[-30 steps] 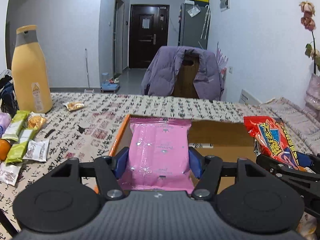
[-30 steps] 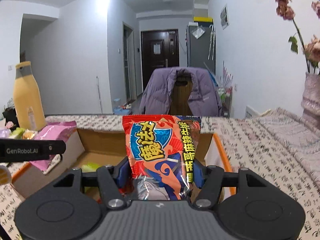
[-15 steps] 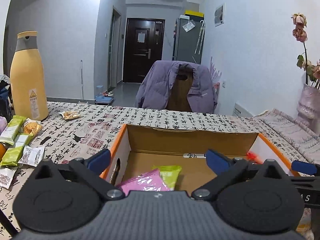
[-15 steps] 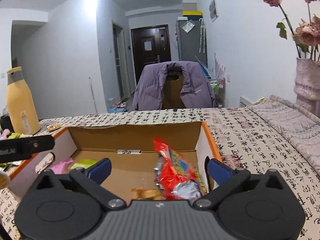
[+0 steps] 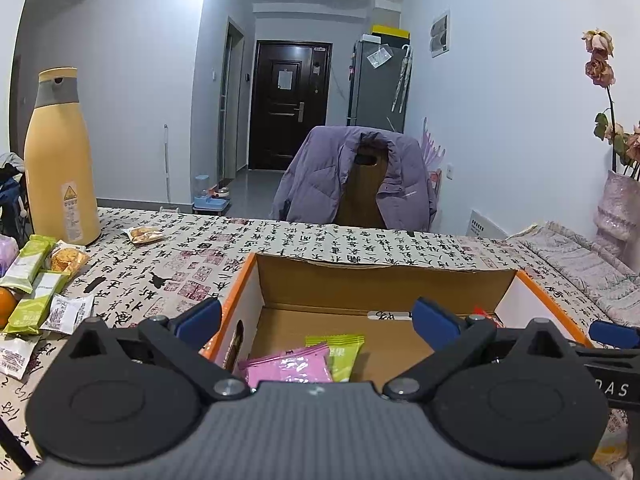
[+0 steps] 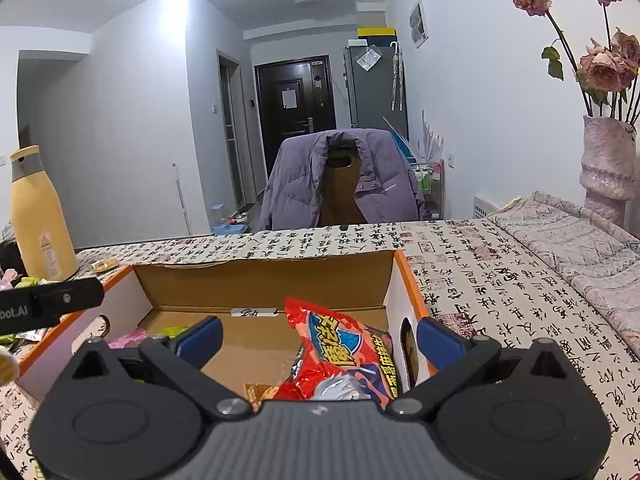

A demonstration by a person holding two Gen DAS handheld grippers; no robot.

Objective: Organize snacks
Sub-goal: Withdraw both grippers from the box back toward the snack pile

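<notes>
An orange-edged cardboard box (image 5: 384, 284) (image 6: 264, 276) stands on the patterned tablecloth. My left gripper (image 5: 316, 318) hangs wide open over its left half, with nothing between the blue pads. Below it a pink packet (image 5: 288, 368) lies in the box on a green packet (image 5: 340, 354). My right gripper (image 6: 318, 334) is open over the box's right half. The red snack bag (image 6: 340, 356) rests loose in the box, leaning toward the right wall, touching neither pad. Several snack packets (image 5: 36, 292) lie on the table at the left.
A tall yellow bottle (image 5: 60, 160) stands at the far left. A small packet (image 5: 142, 235) lies near it. An orange (image 5: 6, 310) sits at the left edge. A chair with a purple jacket (image 5: 360, 180) is behind the table. A pink vase with dried roses (image 6: 604, 160) stands at the right.
Both grippers opened wide. The pink packet dropped from the left one into the box. The red bag dropped from the right one and settled inside the box.
</notes>
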